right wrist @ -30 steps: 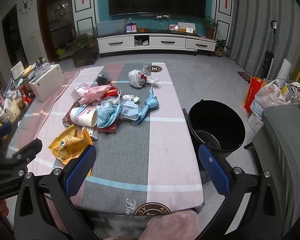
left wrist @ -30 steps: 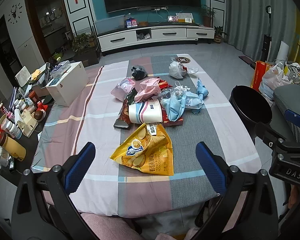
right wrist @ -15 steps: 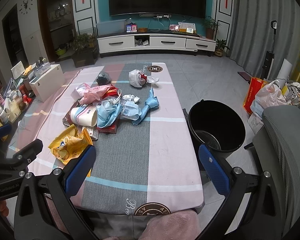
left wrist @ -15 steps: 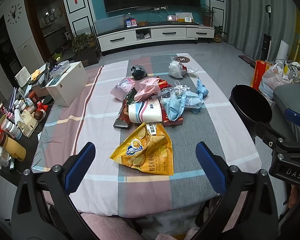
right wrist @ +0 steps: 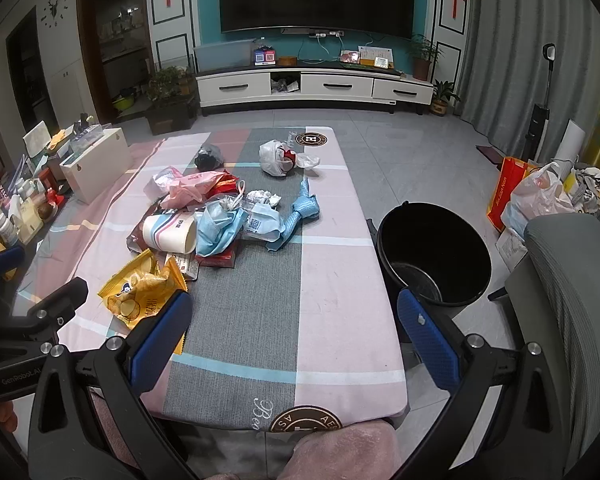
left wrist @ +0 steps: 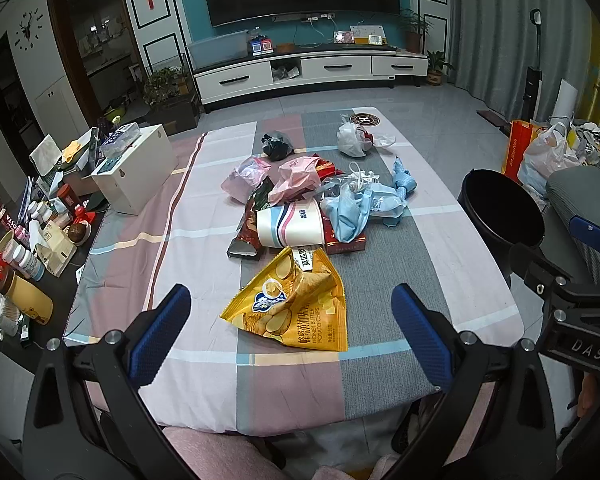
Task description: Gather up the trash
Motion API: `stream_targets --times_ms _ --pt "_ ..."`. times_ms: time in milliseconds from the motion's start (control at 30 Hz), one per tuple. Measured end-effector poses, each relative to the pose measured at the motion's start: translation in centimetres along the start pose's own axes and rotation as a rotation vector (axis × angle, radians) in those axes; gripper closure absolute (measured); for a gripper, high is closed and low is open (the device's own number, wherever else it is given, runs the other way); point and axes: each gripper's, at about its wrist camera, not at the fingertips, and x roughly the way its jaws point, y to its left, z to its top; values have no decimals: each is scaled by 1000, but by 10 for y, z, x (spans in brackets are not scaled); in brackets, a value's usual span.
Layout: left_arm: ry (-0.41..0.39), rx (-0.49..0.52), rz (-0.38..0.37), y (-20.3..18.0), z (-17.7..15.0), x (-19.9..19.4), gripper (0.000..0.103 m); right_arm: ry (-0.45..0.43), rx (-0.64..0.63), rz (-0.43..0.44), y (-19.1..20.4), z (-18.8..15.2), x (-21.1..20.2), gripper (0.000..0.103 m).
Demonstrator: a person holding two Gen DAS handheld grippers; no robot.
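Observation:
Trash lies heaped mid-table: a yellow chip bag (left wrist: 296,307) (right wrist: 143,293) nearest me, a striped paper cup (left wrist: 290,227) (right wrist: 169,233) on its side, blue masks (left wrist: 350,210) (right wrist: 220,229), a pink bag (left wrist: 298,176), a black bag (left wrist: 277,145) and a white bag (left wrist: 351,140) (right wrist: 276,157) farther back. A black bucket (right wrist: 434,256) (left wrist: 500,210) stands on the floor by the table's right side. My left gripper (left wrist: 291,320) hangs open above the near edge, in line with the chip bag. My right gripper (right wrist: 294,324) is open over the near right part of the table, holding nothing.
A striped cloth covers the table (right wrist: 332,280). A white box (left wrist: 134,172) and several bottles and jars (left wrist: 24,264) crowd the left side. A grey chair (right wrist: 568,300) and shopping bags (right wrist: 540,196) stand to the right. A TV cabinet (right wrist: 312,86) lines the far wall.

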Motion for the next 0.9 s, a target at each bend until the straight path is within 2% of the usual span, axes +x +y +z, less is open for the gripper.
stream_targets --times_ms 567,900 --pt "4 -2 -3 -3 -4 3 3 5 -2 -3 2 1 1 2" --pt "23 -53 -31 18 -8 14 3 3 5 18 2 -2 7 2"
